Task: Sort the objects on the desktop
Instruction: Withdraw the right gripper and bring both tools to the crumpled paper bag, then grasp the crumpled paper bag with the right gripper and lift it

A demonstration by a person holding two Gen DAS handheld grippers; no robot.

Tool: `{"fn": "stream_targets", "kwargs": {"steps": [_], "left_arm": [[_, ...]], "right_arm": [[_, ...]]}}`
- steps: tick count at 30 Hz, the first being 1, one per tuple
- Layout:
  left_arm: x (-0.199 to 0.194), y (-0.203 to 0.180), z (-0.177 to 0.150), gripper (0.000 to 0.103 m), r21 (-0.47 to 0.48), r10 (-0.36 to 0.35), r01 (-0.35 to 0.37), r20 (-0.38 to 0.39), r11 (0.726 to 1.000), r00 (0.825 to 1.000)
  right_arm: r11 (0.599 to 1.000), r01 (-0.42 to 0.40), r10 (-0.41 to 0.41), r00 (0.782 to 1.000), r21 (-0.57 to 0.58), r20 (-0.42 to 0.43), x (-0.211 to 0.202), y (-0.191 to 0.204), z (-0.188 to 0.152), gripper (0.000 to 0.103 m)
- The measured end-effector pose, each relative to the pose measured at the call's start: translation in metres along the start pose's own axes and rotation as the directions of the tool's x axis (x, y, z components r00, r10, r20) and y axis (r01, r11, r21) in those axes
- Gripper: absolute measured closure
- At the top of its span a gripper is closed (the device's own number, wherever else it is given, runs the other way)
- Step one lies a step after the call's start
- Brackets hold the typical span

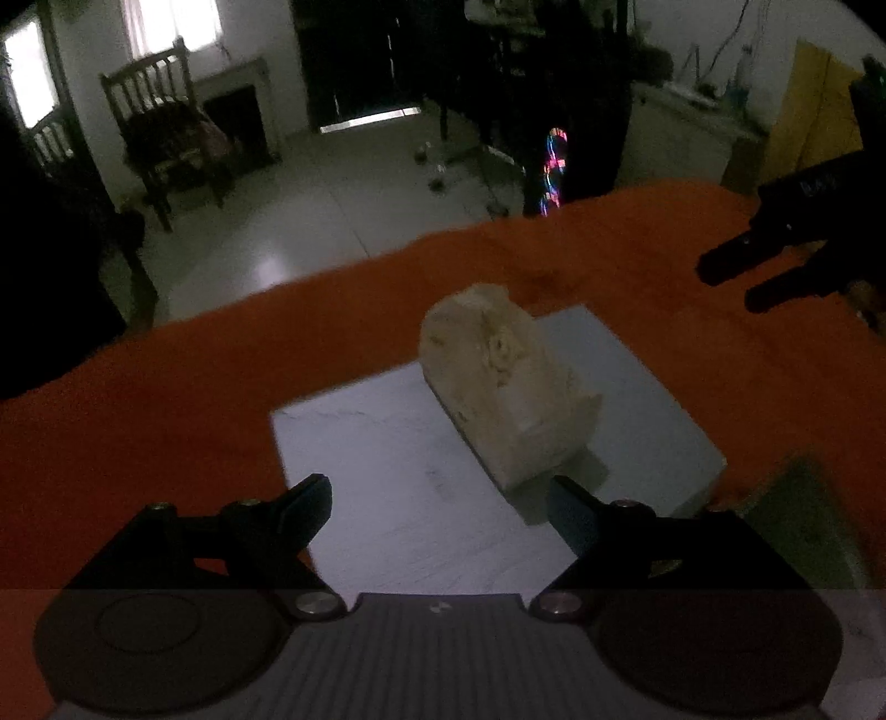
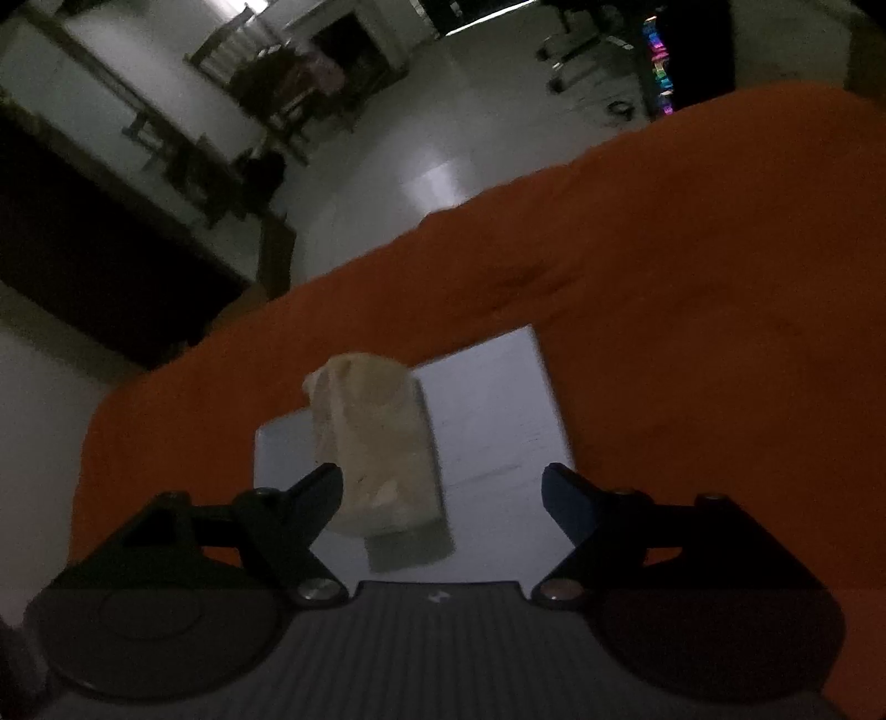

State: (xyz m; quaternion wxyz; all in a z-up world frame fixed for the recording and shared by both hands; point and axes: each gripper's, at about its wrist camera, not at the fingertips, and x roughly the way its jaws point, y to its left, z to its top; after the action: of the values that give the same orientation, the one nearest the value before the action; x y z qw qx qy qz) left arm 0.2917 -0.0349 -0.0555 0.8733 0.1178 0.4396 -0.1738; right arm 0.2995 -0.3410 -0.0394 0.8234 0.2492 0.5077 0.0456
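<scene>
Orange cloth (image 1: pixel 166 399) covers your work surface, soft and faintly rumpled, draped over the far edge where the pale glossy floor (image 1: pixel 343 188) begins. Nearest your left gripper (image 1: pixel 437 498), its two dark fingers stand spread wide with nothing between them, hovering over a flat whitish rectangular sheet or board (image 1: pixel 376 443) that lies on the cloth. On that sheet rests the tissue pack (image 1: pixel 504 387): a cream, soft-looking block in crinkled wrap, bulging and rounded at its far end, squarer at the near end, lying at a slant. Its near corner sits just beside your left gripper's right fingertip; you cannot tell whether they touch. A dull green flat object (image 1: pixel 803 531) lies at the right edge of that view, partly cut off.

From the right wrist, your right gripper (image 2: pixel 443 493) is likewise spread apart and holds nothing; the pack (image 2: pixel 376 437) lies close beside its left finger, over the same pale board (image 2: pixel 498 410). In the left view the right tool shows as a dark shape (image 1: pixel 775 260) above the cloth, well apart from the pack.

Beyond the table you see a dim room: a wooden slat-backed chair (image 1: pixel 160 133), a dark fireplace opening (image 1: pixel 238 122), bright windows (image 1: pixel 171 22), and a strip of coloured lights (image 1: pixel 554 171)
</scene>
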Motion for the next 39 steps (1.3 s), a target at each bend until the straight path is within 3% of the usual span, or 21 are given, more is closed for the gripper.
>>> {"fn": "stream_targets", "kwargs": {"steps": [7, 11, 17, 18, 19, 21, 23, 24, 26, 28, 31, 34, 37, 39], "left_arm": [[0.047, 0.000, 0.017, 0.022, -0.015, -0.053, 0.053, -0.037, 0.998, 0.998], [0.076, -0.002, 0.021, 0.039, -0.032, -0.089, 0.087, -0.085, 0.996, 0.992], [0.090, 0.006, 0.014, 0.039, -0.067, -0.093, 0.086, -0.107, 0.994, 0.990], [0.090, 0.007, 0.013, 0.039, -0.071, -0.094, 0.086, -0.109, 0.994, 0.990], [0.090, 0.009, 0.012, 0.039, -0.073, -0.092, 0.084, -0.111, 0.994, 0.989], [0.087, 0.011, 0.009, 0.039, -0.068, -0.081, 0.073, -0.114, 0.995, 0.990], [0.084, 0.014, 0.005, 0.039, -0.063, -0.070, 0.063, -0.116, 0.996, 0.991], [0.082, 0.016, 0.004, 0.039, -0.060, -0.068, 0.061, -0.115, 0.996, 0.991], [0.077, 0.020, 0.002, 0.039, -0.047, -0.064, 0.059, -0.109, 0.997, 0.992], [0.074, 0.024, 0.001, 0.039, -0.033, -0.064, 0.060, -0.106, 0.998, 0.992], [0.071, 0.028, 0.000, 0.039, -0.014, -0.075, 0.074, -0.102, 0.997, 0.992], [0.074, 0.030, 0.000, 0.038, 0.028, -0.080, 0.083, -0.098, 0.996, 0.992], [0.076, 0.029, 0.000, 0.038, 0.080, -0.085, 0.092, -0.083, 0.993, 0.993], [0.079, 0.029, 0.001, 0.038, 0.107, -0.091, 0.098, -0.069, 0.989, 0.993]], "right_arm": [[0.997, 0.007, -0.012, 0.998, -0.077, -0.068, 0.049, 0.021, 0.000, 0.023], [0.992, 0.030, -0.041, 0.995, -0.122, -0.091, 0.076, 0.033, 0.005, 0.025], [0.978, -0.007, -0.033, 0.982, -0.210, -0.187, 0.116, 0.053, -0.010, 0.035], [0.972, 0.001, -0.047, 0.981, -0.234, -0.188, 0.121, 0.056, -0.013, 0.043], [0.964, 0.017, -0.069, 0.980, -0.264, -0.189, 0.125, 0.059, -0.018, 0.060], [0.944, 0.057, -0.126, 0.973, -0.325, -0.195, 0.132, 0.063, -0.026, 0.083], [0.926, 0.069, -0.149, 0.970, -0.371, -0.190, 0.130, 0.065, -0.034, 0.085], [0.914, 0.056, -0.147, 0.969, -0.401, -0.200, 0.128, 0.068, -0.036, 0.091], [0.875, 0.008, -0.140, 0.962, -0.484, -0.236, 0.121, 0.075, -0.042, 0.092], [0.796, -0.040, -0.147, 0.955, -0.604, -0.257, 0.114, 0.086, -0.049, 0.093], [0.632, -0.124, -0.179, 0.937, -0.765, -0.300, 0.104, 0.099, -0.063, 0.093], [0.480, -0.200, -0.203, 0.922, -0.854, -0.330, 0.102, 0.107, -0.075, 0.093], [0.426, -0.204, -0.226, 0.919, -0.881, -0.322, 0.106, 0.107, -0.076, 0.091], [0.458, -0.193, -0.224, 0.920, -0.868, -0.322, 0.108, 0.105, -0.069, 0.082]]}}
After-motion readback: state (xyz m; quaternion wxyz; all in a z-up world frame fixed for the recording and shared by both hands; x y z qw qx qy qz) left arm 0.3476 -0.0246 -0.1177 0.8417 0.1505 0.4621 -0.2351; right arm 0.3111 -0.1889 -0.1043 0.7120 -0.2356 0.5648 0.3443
